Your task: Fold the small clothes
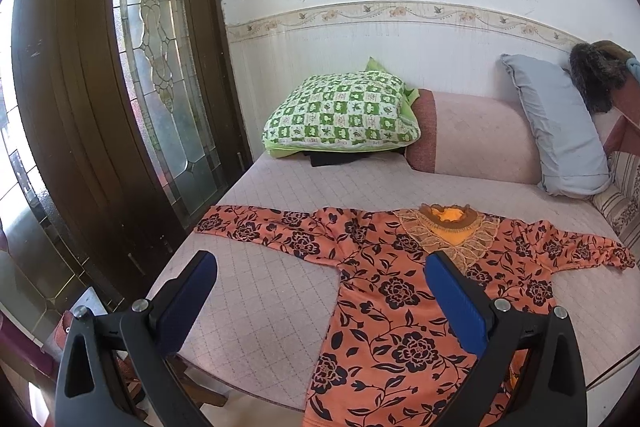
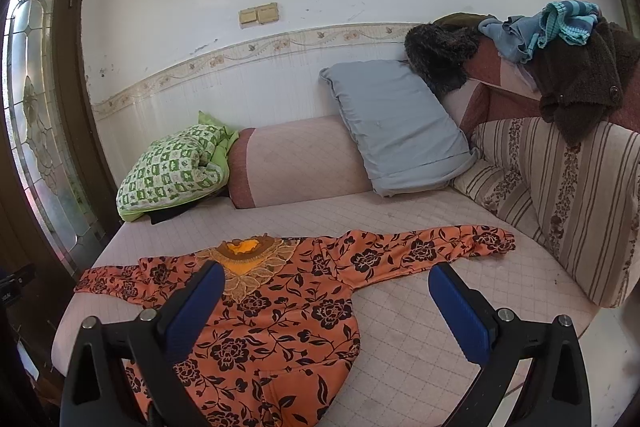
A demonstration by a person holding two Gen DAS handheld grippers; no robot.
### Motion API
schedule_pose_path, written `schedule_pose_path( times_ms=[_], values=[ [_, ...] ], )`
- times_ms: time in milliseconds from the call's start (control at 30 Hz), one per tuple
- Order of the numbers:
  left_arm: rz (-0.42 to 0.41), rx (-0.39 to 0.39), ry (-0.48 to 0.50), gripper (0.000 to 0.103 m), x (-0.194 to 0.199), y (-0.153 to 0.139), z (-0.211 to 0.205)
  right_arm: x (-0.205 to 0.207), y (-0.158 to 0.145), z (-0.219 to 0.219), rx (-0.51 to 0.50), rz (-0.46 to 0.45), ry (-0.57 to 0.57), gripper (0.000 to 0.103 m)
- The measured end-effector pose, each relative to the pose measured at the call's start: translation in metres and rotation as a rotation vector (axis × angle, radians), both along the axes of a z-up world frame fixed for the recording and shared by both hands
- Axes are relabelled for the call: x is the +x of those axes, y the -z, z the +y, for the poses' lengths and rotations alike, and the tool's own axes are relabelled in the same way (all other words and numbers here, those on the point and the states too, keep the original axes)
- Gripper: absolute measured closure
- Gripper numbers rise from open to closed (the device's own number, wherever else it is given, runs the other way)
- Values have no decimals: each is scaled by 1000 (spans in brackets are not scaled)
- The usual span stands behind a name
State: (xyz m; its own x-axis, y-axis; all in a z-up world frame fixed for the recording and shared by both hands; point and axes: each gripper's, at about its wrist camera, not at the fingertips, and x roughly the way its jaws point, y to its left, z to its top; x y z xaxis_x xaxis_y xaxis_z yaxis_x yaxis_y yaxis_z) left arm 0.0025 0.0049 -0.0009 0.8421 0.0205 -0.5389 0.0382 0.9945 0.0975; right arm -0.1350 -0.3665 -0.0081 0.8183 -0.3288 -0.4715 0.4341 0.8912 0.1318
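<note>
Grippers first: left gripper (image 1: 320, 267) and right gripper (image 2: 326, 277), both with blue-padded black fingers, are spread wide and hold nothing, hovering above the near part of the orange long-sleeved top with black flower print (image 1: 384, 291). Top lies flat, sleeves out, on the pink quilted daybed (image 1: 264, 291). Farther back: green-and-white checked pillow (image 1: 344, 113), grey pillow (image 2: 396, 127), white wall.

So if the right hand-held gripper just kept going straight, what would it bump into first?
Probably the orange flowered shirt spread flat on the bed; the open right hand-held gripper points at its body. Depth is hard to judge.
</note>
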Motion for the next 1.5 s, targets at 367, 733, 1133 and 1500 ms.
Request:
schedule_pose_path(
  times_ms=[367,733,1133,1500],
  values=[
    [-12,-12,-62,0,3,-3,24,9,4,7,2,13,-24,0],
    [13,-15,-44,0,5,3,16,10,5,7,4,11,-16,0],
    [39,17,59,0,-4,10,-24,4,9,-9,4,36,37,0],
    [59,44,77,0,-2,9,-44,9,11,-11,-19,45,25,0]
  ],
)
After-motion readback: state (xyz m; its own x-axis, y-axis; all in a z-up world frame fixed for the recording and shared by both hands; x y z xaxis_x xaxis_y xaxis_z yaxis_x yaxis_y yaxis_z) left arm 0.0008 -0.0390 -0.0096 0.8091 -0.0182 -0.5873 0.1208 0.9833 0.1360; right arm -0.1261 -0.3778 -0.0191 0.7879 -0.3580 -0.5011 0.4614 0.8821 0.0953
